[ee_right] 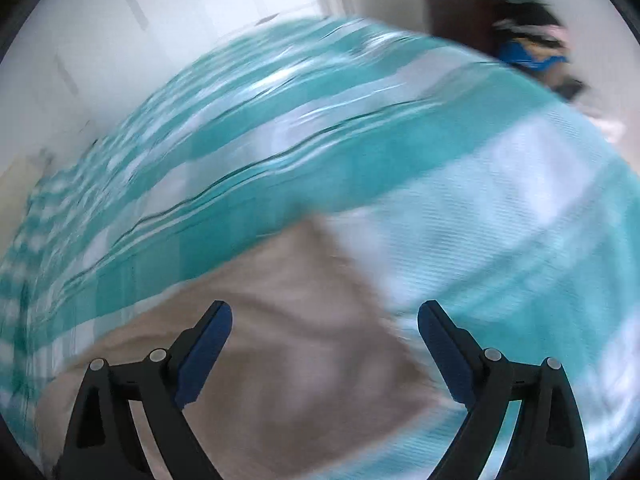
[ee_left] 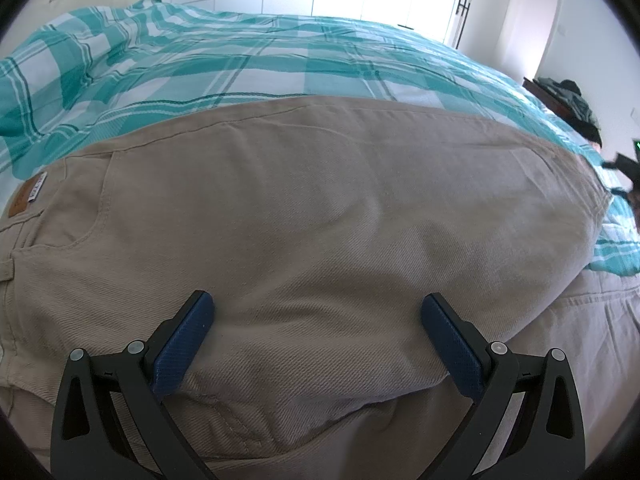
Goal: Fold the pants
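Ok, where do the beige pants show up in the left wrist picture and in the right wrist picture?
Left wrist: the beige pants fill the middle and lower frame, leather waistband patch at far left.
Right wrist: the pants sit bottom centre, blurred, between the open fingers.
Shared landmark: the teal plaid bedcover beyond the pants.

Bright daylight from overexposed far doors; left view sharp, right view motion-smeared, both fisheye-bent with dark corners.
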Demonstrator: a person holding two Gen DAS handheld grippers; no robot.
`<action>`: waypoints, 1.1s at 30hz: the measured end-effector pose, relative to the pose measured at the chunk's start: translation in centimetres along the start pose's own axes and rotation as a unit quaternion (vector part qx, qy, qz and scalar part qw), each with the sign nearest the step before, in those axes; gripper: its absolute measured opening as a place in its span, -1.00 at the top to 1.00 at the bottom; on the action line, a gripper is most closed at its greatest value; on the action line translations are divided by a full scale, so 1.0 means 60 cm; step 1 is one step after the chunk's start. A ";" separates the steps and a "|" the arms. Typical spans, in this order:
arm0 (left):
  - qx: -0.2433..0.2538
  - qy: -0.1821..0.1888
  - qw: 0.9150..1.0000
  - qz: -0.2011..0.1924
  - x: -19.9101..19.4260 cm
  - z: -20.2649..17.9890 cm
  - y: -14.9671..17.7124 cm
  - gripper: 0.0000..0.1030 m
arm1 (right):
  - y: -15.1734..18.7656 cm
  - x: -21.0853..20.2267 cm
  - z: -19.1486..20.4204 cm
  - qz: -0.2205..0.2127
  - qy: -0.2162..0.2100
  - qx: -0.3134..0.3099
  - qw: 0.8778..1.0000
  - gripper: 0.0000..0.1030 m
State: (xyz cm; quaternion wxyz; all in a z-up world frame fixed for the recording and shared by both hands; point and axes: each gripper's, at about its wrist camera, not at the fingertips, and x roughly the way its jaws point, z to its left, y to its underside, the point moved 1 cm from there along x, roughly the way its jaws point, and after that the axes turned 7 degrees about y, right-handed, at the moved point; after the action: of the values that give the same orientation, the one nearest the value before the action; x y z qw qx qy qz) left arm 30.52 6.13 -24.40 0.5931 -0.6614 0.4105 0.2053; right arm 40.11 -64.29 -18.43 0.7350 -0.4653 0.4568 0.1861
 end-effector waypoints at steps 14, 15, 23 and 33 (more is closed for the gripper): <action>0.000 -0.002 1.000 0.002 0.001 0.001 -0.001 -0.99 | 0.089 0.014 -0.070 0.039 -0.148 0.167 0.974 -0.82; 0.000 -0.002 1.000 0.002 0.001 0.001 -0.001 -0.99 | 0.083 0.019 -0.070 0.034 -0.150 0.182 0.971 -0.82; 0.001 -0.003 1.000 0.000 0.002 0.002 -0.002 -0.99 | 0.102 -0.007 -0.138 0.030 -0.239 0.295 0.924 -0.82; 0.002 -0.004 1.000 0.002 0.004 0.000 -0.001 -0.99 | 0.066 0.048 -0.072 0.035 -0.157 0.217 0.963 -0.06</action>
State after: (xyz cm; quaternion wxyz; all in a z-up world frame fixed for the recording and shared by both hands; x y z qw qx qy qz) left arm 30.71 6.08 -24.56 0.5958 -0.6587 0.4096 0.2084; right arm 36.70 -66.44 -23.54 0.8741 -0.2432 0.3807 0.1785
